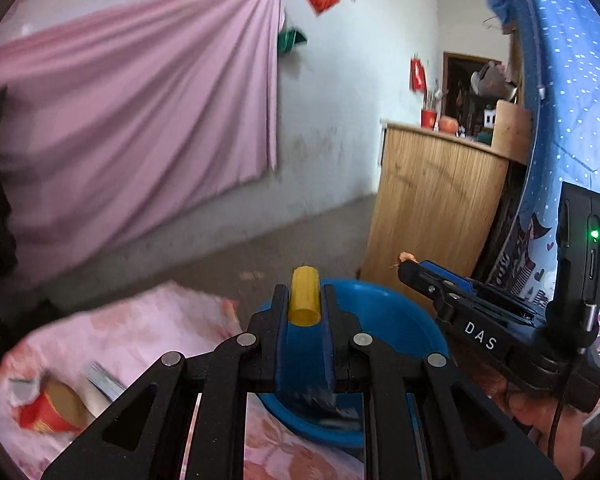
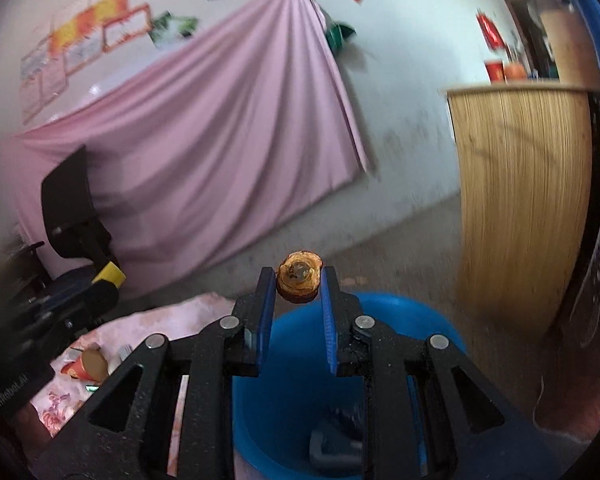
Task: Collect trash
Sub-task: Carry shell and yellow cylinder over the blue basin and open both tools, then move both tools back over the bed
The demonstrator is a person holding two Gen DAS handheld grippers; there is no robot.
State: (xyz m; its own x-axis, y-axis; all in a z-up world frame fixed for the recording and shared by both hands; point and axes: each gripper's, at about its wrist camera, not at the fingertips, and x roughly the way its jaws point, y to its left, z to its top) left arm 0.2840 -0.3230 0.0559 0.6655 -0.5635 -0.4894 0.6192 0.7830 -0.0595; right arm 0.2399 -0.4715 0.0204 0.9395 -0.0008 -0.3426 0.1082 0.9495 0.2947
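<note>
Trash is partly gathered: some dark, blurred scraps already lie in the blue plastic basin [image 2: 420, 320] at six o'clock below us. Our left gripper [image 1: 304, 300] is pinched nearly closed on a smooth yellow tube [image 1: 305, 296], hollow at its near end. Our right gripper [image 2: 298, 284] is partway open, clamped on a rough, brownish round fruit scrap [image 2: 299, 282]. We judge both are ready to drop. On the pink floral cloth [image 1: 148, 320] at eight o'clock, a crumpled red paper cup [image 1: 50, 410] remains.
</note>
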